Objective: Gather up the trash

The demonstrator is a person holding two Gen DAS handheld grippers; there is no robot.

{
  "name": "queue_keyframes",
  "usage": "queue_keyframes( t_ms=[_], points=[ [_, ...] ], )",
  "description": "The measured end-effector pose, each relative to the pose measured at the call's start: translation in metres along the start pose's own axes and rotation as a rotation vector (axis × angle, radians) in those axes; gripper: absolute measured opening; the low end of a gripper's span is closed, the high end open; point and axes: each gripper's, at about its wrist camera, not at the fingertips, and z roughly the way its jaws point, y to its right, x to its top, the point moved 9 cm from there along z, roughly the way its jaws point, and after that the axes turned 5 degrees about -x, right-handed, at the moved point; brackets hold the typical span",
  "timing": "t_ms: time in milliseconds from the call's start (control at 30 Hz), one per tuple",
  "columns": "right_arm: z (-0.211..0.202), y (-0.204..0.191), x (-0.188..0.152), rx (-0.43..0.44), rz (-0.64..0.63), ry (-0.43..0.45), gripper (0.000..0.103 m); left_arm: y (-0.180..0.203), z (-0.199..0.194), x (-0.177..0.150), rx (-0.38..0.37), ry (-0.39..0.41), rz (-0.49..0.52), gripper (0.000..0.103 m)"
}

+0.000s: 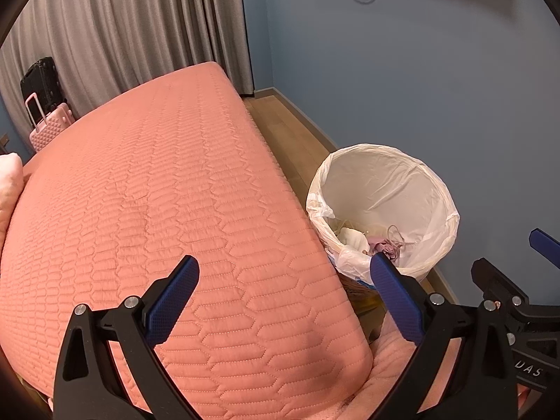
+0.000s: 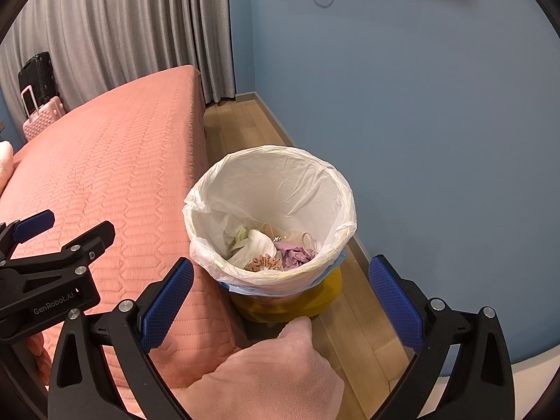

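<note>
Trash (image 2: 276, 250) fills bin (image 2: 336, 189) beside "GenRobot.AI"-marked left gripper (image 2: 66, 222).

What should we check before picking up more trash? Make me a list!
1. Left gripper open and holding nothing: ok.
2. Right gripper open and holding nothing: ok.
3. Trash bin upright on the floor beside the bed: ok.
4. Bag liner folded over the rim, bin mouth wide open: ok.
5. Room left in the bin above the crumpled trash: ok.
6. More trash to collect on the bed: none visible; elsewhere cannot tell.
</note>
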Motion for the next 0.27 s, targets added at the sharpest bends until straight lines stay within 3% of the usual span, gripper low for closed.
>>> queue_keyframes(
  t_ms=[267],
  points=[
    [-0.0005,-0.0001,-0.0001,0.0,0.002,0.001,0.098,0.0048,0.0015,-0.0005,-0.016,-0.004,0.004,0.094]
  ],
)
